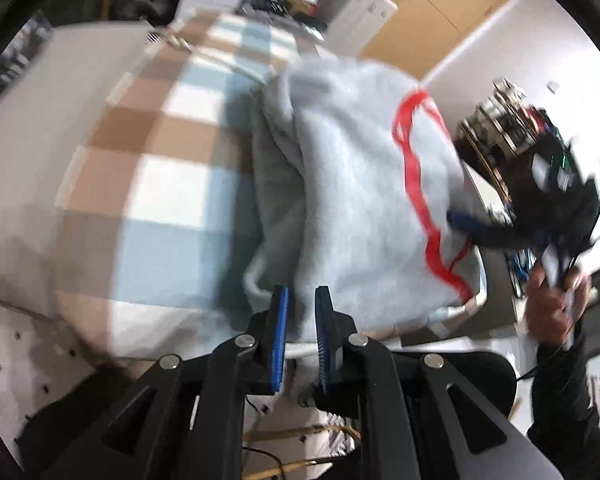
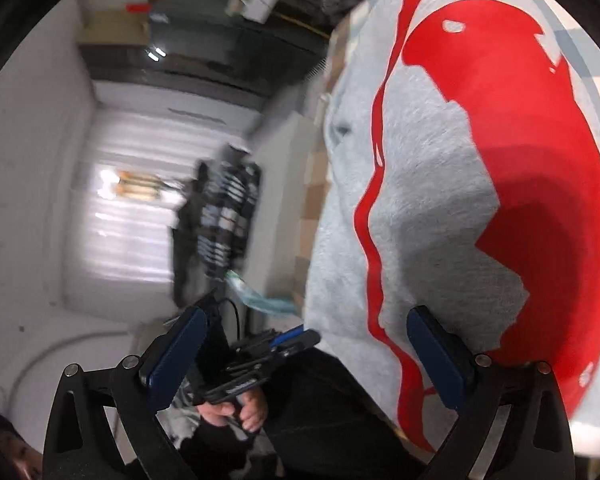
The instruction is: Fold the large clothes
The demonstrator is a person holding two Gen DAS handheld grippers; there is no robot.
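The grey sweatshirt [image 1: 352,184] with the red print [image 2: 520,160] lies on the checked cloth [image 1: 148,148] that covers the surface, and it looks already folded at least 1 time: in the left wrist view it is a thick bundle with layered edges on its left side, and a white ribbed hem shows at the near edge. I judge the fold as partly done; the bundle is still bulky and uneven, so probably 1 more fold and some smoothing are left. The left tool [image 1: 302,336] has its 2 blue pads almost together, with only a narrow gap; the garment's near edge lies just in front of them, and because of blur I cannot tell for sure whether a thin piece of fabric is pinched. The right tool [image 2: 312,356] stands wide open and holds nothing; its right finger is against or just over the grey fabric, and its left finger is in free air. The person's hand [image 1: 556,304] holds that tool at the right side of the sweatshirt.
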